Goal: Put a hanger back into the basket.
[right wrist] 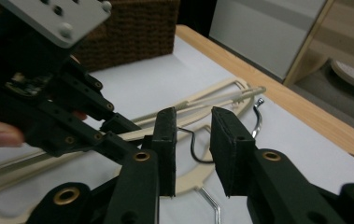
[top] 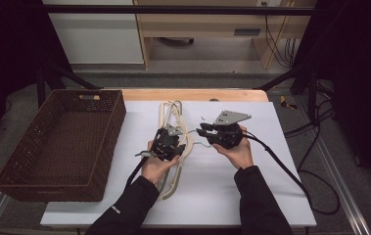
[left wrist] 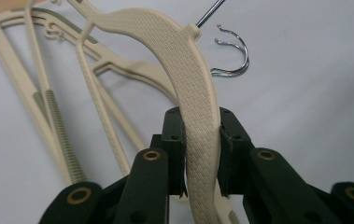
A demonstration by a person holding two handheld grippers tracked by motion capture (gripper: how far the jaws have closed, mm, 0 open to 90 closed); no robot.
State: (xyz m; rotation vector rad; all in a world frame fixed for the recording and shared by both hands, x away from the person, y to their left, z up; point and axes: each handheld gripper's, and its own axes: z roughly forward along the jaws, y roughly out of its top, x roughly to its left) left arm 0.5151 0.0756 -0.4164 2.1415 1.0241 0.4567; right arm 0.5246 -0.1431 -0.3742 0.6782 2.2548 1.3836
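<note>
Left claw [left wrist: 201, 154] clenched on the arm of one cream hanger [left wrist: 188, 84], raised off the pile of hangers [top: 171, 115] on the white-covered desk [top: 222, 191]. Right claw [right wrist: 192, 154] released, its jaws astride a wire hook [right wrist: 198, 149]. The wicker basket [top: 7, 183] holds nothing; by this view, all hangers remain to be moved.

Black sleeves, black two-jaw grippers with brass-ringed pivots, grey three-cornered plates, trailing black cables.
</note>
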